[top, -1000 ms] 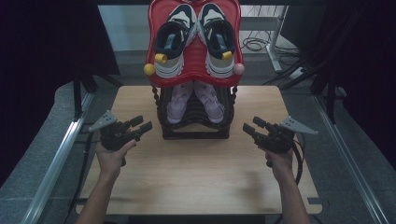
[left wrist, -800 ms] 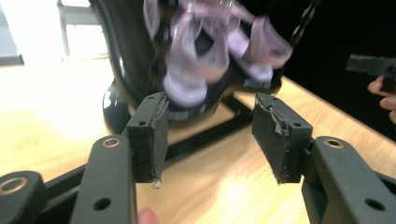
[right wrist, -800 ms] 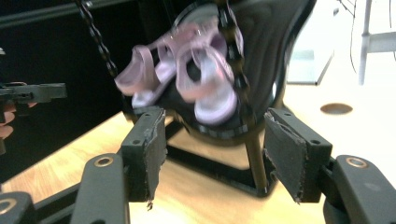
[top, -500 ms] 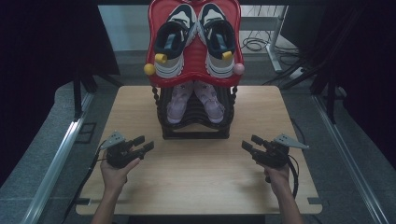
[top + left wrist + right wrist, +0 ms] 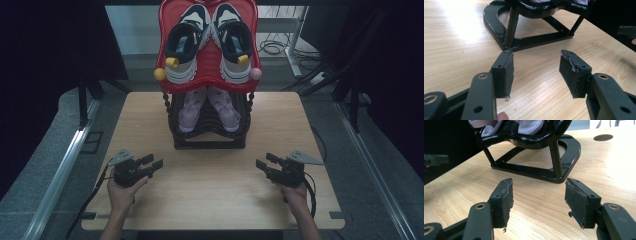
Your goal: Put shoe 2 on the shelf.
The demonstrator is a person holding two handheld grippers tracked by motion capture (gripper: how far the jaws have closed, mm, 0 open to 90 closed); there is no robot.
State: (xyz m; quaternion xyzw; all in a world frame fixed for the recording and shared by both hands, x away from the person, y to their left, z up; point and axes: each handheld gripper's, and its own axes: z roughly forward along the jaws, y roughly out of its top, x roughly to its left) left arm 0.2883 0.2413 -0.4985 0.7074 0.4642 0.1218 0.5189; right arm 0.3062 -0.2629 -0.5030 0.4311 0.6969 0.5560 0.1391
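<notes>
We hold left gripper (image 5: 156, 164) and right gripper (image 5: 262, 164) empty, jaws apart, low over table (image 5: 210, 200). Risk: careless reach knocks shoe rack (image 5: 210, 127), spilling shoes (image 5: 207, 42).

Four shoes (image 5: 186, 54), one rack (image 5: 210, 137), two hand-held grippers (image 5: 152, 163)

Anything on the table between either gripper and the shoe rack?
Nothing visible. Bare wooden table lies between the left gripper and the black shoe rack, and likewise for the right gripper. Both grippers are open and empty, pointing toward the rack's base in each gripper view.
</notes>
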